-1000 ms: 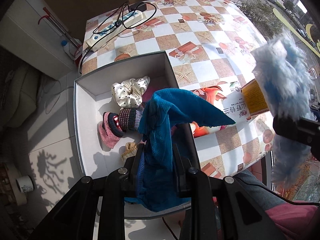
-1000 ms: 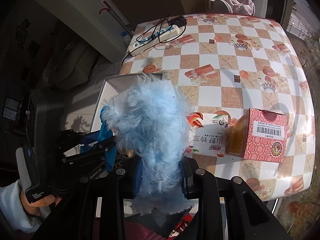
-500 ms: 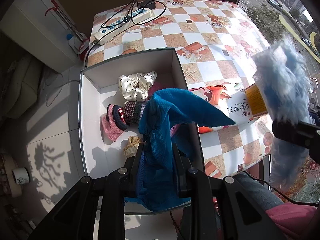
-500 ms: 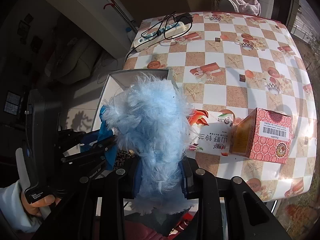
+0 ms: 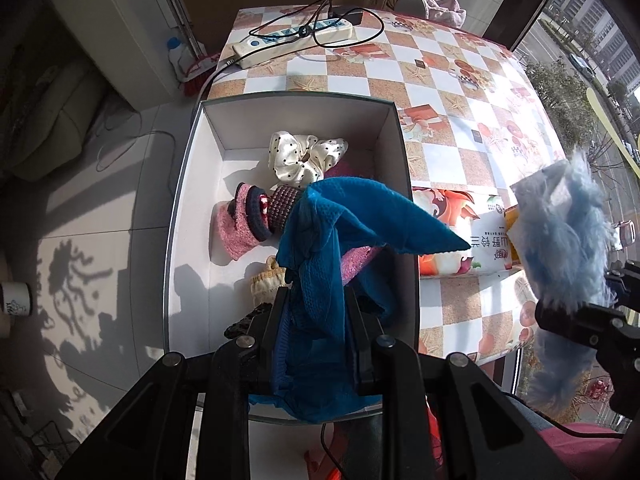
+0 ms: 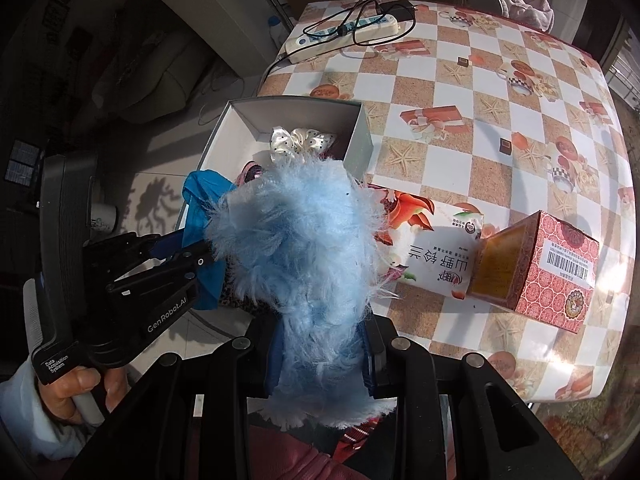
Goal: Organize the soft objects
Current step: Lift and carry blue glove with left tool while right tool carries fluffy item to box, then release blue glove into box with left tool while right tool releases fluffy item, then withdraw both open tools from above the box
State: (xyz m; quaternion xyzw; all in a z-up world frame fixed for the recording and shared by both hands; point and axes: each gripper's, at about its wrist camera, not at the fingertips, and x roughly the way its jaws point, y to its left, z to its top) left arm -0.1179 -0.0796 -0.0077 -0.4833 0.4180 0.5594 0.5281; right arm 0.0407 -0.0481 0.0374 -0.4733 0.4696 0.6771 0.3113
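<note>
Both tongs hang above the near end of a checkered worktop point(image 6: 500, 92), each clamped on a piece of soft fabric. Left tongs point(image 5: 316, 320) pinch a teal knit cloth point(image 5: 332, 240), one corner of it jutting stiffly out to the right, directly over an open white box point(image 5: 192, 184). Below and ahead of those tongs, inside the box, lie a cream polka-dot scrunchie point(image 5: 300, 156), a pink knit piece with a dark striped band point(image 5: 248, 224) and a small beige item point(image 5: 266, 284). Right tongs point(image 6: 320, 360) grip a fluffy pale-blue piece point(image 6: 304, 248), held just to the right of the left tongs and near the box's right wall. Beyond the right tongs, a printed tissue pack point(image 6: 432, 256) lies flat on the worktop, touching a red patterned carton point(image 6: 552, 280) further right. At the far end of the worktop sits a white power strip point(image 6: 344, 34) with a black cable. A person's hand point(image 6: 76, 396) grasps the left tool's handle.
</note>
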